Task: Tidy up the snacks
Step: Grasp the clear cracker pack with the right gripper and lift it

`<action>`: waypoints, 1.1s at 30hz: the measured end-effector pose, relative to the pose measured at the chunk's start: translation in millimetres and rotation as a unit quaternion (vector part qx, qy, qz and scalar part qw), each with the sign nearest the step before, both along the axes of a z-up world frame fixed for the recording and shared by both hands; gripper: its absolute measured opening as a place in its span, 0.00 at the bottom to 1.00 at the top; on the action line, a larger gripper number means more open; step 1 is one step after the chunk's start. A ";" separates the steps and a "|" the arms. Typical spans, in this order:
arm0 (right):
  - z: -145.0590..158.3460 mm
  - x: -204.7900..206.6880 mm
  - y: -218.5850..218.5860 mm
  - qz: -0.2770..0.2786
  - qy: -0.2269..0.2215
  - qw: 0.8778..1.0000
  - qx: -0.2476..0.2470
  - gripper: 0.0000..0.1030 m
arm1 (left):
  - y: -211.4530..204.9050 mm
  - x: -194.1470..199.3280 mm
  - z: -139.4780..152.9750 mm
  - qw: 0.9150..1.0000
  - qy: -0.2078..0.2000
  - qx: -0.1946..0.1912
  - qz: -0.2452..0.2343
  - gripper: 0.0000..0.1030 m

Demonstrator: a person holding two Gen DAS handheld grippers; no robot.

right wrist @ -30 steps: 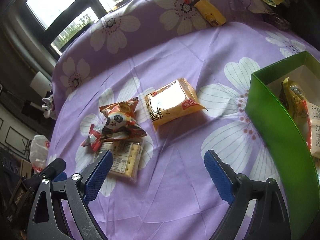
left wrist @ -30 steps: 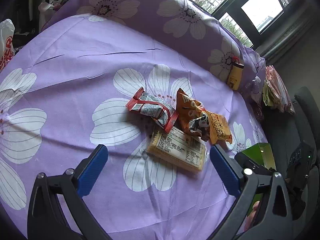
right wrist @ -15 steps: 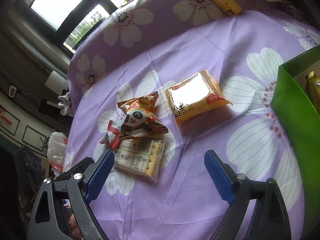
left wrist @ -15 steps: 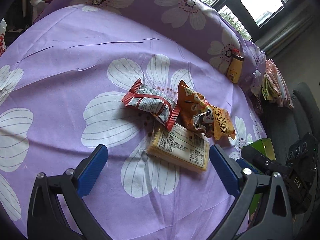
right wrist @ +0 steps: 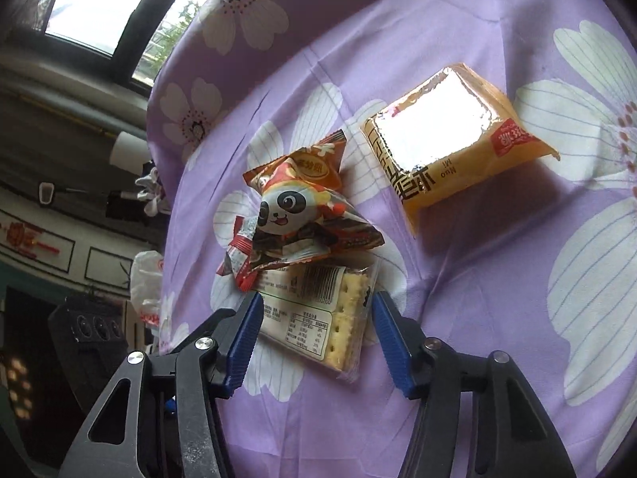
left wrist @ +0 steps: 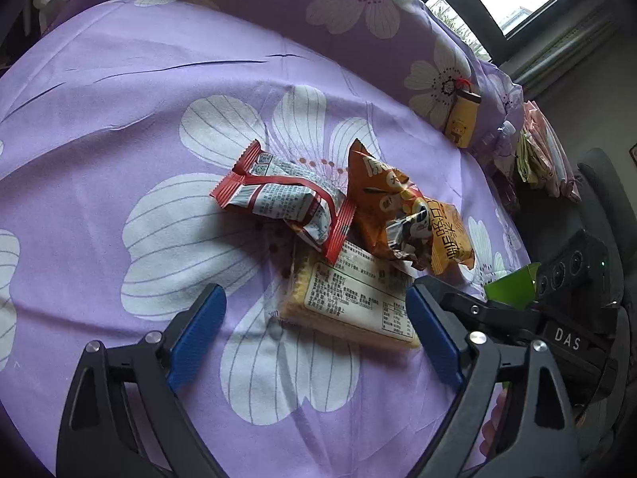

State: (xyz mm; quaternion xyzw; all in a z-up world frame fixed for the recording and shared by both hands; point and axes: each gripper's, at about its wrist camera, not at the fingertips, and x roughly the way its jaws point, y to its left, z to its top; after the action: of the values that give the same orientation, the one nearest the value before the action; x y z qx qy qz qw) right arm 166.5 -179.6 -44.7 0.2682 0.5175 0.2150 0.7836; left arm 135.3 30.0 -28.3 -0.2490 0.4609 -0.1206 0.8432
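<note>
My right claw has just been closing; its blue pads now flank the clear-wrapped rectangular cracker packet on the purple flowered table, not visibly pressing it. My left claw has narrowed a little, stands wide, empty. The orange panda snack bag overlaps the packet's far end.

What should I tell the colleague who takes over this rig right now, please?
Right hand-held gripper: closing, straddling the clear cracker packet, not yet pinching.
Left hand-held gripper: open, also narrowing, around the same packet.
The orange panda bag and red-striped wrapper overlap the crackers; the shiny yellow packet lies apart on the purple floral cloth.
Left: all four. A green box corner shows, contents hidden.
</note>
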 end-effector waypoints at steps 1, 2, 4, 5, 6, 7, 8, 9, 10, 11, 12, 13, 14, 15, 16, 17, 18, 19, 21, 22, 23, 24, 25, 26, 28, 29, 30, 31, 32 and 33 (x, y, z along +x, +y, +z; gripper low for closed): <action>-2.6 0.7 1.0 0.000 0.000 1.000 0.005 0.56 | -2.9 0.6 0.0 1.000 0.000 0.008 -0.004 0.84; -3.6 0.8 0.5 -0.001 -0.003 1.000 0.009 0.56 | -5.7 0.8 0.4 1.000 -0.001 0.019 -0.009 0.82; -4.3 1.1 0.7 -0.001 -0.004 1.000 0.011 0.56 | -9.4 1.8 0.1 0.999 -0.001 0.027 -0.017 0.68; -4.8 0.9 0.5 -0.001 -0.004 1.000 0.013 0.54 | -10.1 2.4 -0.8 1.000 0.001 0.023 -0.018 0.65; -5.8 1.3 0.1 0.000 -0.004 1.000 0.016 0.53 | -10.2 2.5 -1.1 1.000 0.001 0.024 -0.014 0.63; -6.8 1.5 -0.2 -0.001 -0.003 1.000 0.015 0.50 | -10.8 3.1 -1.1 0.999 0.002 0.030 -0.011 0.58; -7.2 -0.2 -2.3 -0.002 -0.004 1.000 0.014 0.49 | -11.4 3.0 -0.7 0.999 0.003 0.040 -0.010 0.55; -7.3 -1.0 -3.5 -0.003 -0.005 1.000 0.012 0.48 | -12.0 2.7 -0.6 0.999 0.003 0.049 -0.010 0.50; -6.9 -1.6 -3.6 -0.004 -0.007 1.000 0.011 0.48 | -12.7 1.9 -0.4 0.999 0.002 0.051 -0.012 0.49; -6.5 -2.3 -3.3 -0.005 -0.008 1.000 0.007 0.47 | -12.9 1.1 -0.1 0.999 0.004 0.047 -0.013 0.49; -5.6 -3.2 -2.9 -0.006 -0.009 1.000 0.002 0.47 | -13.2 0.4 0.4 0.999 0.006 0.042 -0.012 0.48; -4.8 -3.9 -1.4 -0.006 -0.010 1.000 -0.004 0.46 | -13.8 -1.0 1.2 0.999 0.008 0.037 -0.014 0.48; -3.7 -4.4 -0.2 -0.005 -0.011 1.000 -0.010 0.46 | -15.5 -2.2 2.3 0.999 0.008 0.033 -0.018 0.48; -2.1 -5.4 1.0 -0.004 -0.014 1.000 -0.017 0.46 | -18.5 -3.6 4.0 0.999 0.009 0.034 -0.022 0.48; -0.5 -7.1 1.9 -0.003 -0.017 1.000 -0.023 0.46 | -21.7 -5.7 6.6 0.999 0.006 0.040 -0.025 0.48; 1.6 -7.7 3.4 -0.004 -0.021 0.999 -0.031 0.46 | -24.7 -7.2 9.0 0.999 0.001 0.045 -0.028 0.48; 3.7 -8.6 3.7 -0.005 -0.025 0.999 -0.037 0.46 | -26.6 -8.9 11.1 0.998 -0.003 0.048 -0.031 0.48; 5.6 -9.5 3.2 -0.006 -0.028 0.999 -0.041 0.46 | -27.8 -10.4 12.8 0.998 -0.005 0.049 -0.032 0.48; 9.8 -12.0 0.0 -0.008 -0.032 0.999 -0.040 0.46 | -28.7 -12.5 16.0 0.998 -0.009 0.045 -0.034 0.49; 12.0 -13.2 -2.3 -0.010 -0.034 0.999 -0.037 0.46 | -28.4 -13.6 16.9 0.998 -0.010 0.043 -0.036 0.50; 14.6 -14.9 -4.2 -0.011 -0.036 0.999 -0.035 0.46 | -29.1 -14.7 18.1 0.998 -0.011 0.041 -0.037 0.50; 17.6 -17.0 -5.6 -0.012 -0.040 0.998 -0.036 0.46 | -29.8 -16.3 19.8 0.998 -0.014 0.038 -0.039 0.50; 20.6 -19.0 -6.9 -0.013 -0.045 0.998 -0.037 0.46 | -31.0 -17.8 21.8 0.998 -0.017 0.036 -0.040 0.50; 23.4 -21.4 -7.8 -0.014 -0.050 0.998 -0.040 0.46 | -32.1 -19.4 24.0 0.998 -0.020 0.035 -0.042 0.50; 29.0 -26.5 -10.1 -0.016 -0.059 0.997 -0.045 0.46 | -35.5 -22.1 29.0 0.998 -0.028 0.036 -0.046 0.50; 31.8 -28.8 -11.0 -0.018 -0.063 0.997 -0.048 0.46 | -36.6 -23.1 31.1 0.998 -0.032 0.035 -0.048 0.50; 34.7 -30.5 -12.0 -0.019 -0.066 0.996 -0.049 0.46 | -37.4 -24.1 32.8 0.998 -0.034 0.032 -0.050 0.50; 37.4 -32.6 -13.7 -0.021 -0.069 0.996 -0.049 0.46 | -38.3 -25.0 34.6 0.998 -0.035 0.028 -0.051 0.50; 40.3 -34.5 -15.2 -0.023 -0.072 0.996 -0.049 0.46 | -39.6 -25.9 36.3 0.998 -0.037 0.025 -0.052 0.50; 43.1 -36.5 -16.8 -0.024 -0.076 0.996 -0.049 0.46 | -41.2 -27.0 38.3 0.998 -0.040 0.022 -0.054 0.50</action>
State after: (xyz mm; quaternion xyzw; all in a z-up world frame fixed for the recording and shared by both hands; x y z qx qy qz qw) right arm 130.0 -196.5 -1.6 0.2247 0.4601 0.1896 0.8378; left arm 108.3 -11.2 10.0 -0.2002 0.4421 -0.1655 0.8585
